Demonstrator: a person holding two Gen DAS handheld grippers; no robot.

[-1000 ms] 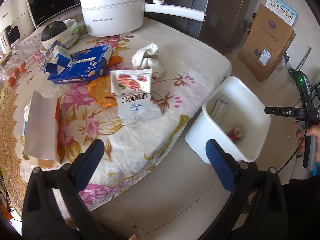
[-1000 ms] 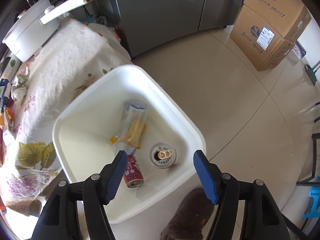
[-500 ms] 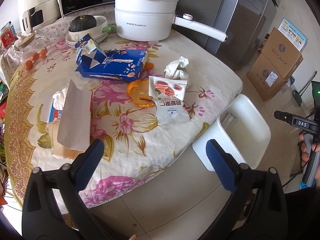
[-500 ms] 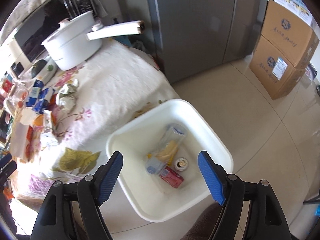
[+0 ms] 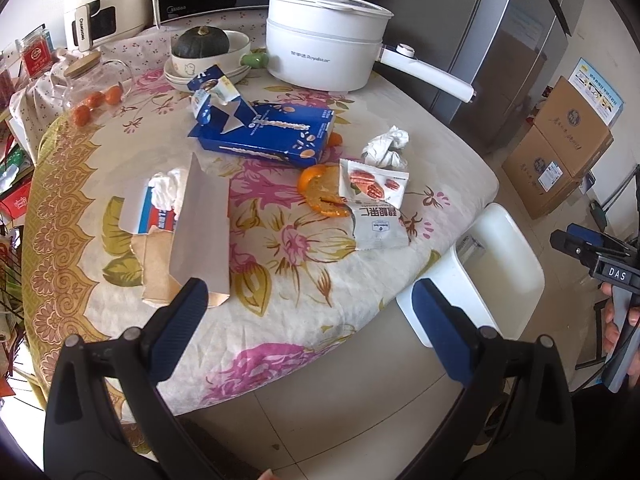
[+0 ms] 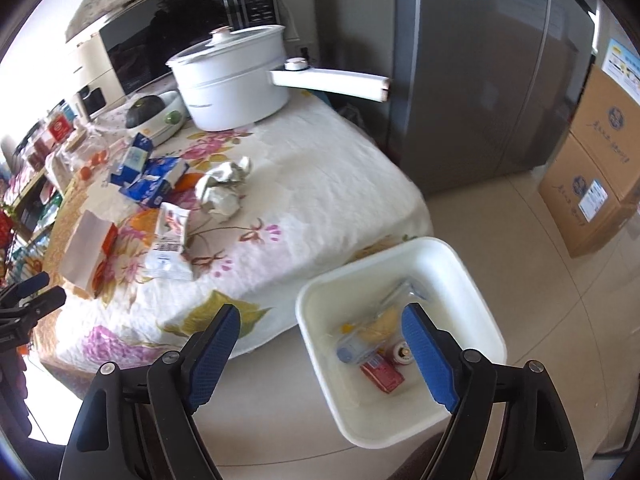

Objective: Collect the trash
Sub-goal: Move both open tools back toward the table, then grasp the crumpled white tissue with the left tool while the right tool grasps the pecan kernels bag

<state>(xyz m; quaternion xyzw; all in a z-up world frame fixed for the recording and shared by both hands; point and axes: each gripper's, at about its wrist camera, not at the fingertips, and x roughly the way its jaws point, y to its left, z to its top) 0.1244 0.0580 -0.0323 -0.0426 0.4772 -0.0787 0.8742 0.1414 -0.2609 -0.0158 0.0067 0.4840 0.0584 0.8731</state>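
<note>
Two hand-held grippers hover over a cluttered kitchen scene. The left gripper (image 5: 308, 322), its blue-padded fingers spread wide with nothing between them, points down at the near edge of a round tabletop (image 5: 280, 280) covered in a floral quilted cloth. The right gripper (image 6: 320, 350) hangs above the tiled floor, its fingers opening and empty, beside a white rectangular plastic bin (image 6: 472, 280) that stands on the floor just off the tabletop's edge.

Inside the bin lie a clear plastic bottle (image 6: 380, 320), a red drink can (image 6: 382, 374) on its side and a second can (image 6: 402, 354) seen end-on.

Trash remains scattered on the cloth: a white nut snack packet (image 5: 376, 204) overlapping curls of orange peel (image 5: 316, 190), a crumpled white tissue (image 5: 386, 146) just beyond it, an opened blue cardboard box (image 5: 272, 136) with a torn blue-and-white carton (image 5: 210, 92) at its far end, and a folded brown-and-white paper bag (image 5: 196, 236) nearest the left gripper.

At the far side stand a white electric cooking pot (image 5: 320, 52) with a long handle and a dark green squash (image 5: 204, 42) in a white bowl.
</note>
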